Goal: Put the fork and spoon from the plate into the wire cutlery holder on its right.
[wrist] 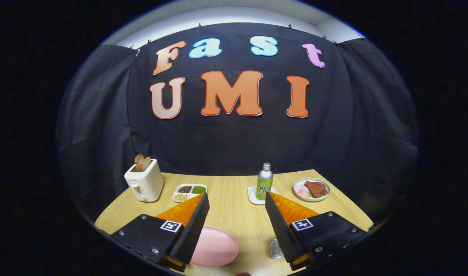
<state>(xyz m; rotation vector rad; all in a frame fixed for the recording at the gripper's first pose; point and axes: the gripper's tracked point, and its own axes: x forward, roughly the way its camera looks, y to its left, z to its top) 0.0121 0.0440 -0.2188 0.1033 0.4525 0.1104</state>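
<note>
Worktop (234, 191) of pale wood runs back to the black cloth wall, its far edge meeting the cloth behind a row of things. The claw (237, 214) hangs above the near part of it with its two black ribbed fingers (193, 226) wide apart and nothing between them but bare wood.

A pink plate (215, 247) lies low beside the left finger, partly covered by it; the part that shows is smooth, and I cannot tell from here whether a fork or spoon lies on it. Just inside the right finger, close to the near edge of the worktop, a small piece of silvery wire mesh (275, 248) peeks out, most likely the wire cutlery holder, mostly hidden by the finger. Plate and mesh sit apart, with a strip of open wood between them.

Beyond the fingers the middle of the worktop is free. Along the back stand a white toaster (144, 184) with bread in its slots at the far left, a divided dish (189, 191) of grains next to it, a green bottle (264, 182) on a white coaster (253, 195), and a bowl of food (311, 189) near the right edge. The bottle stands just beyond the right fingertip.
</note>
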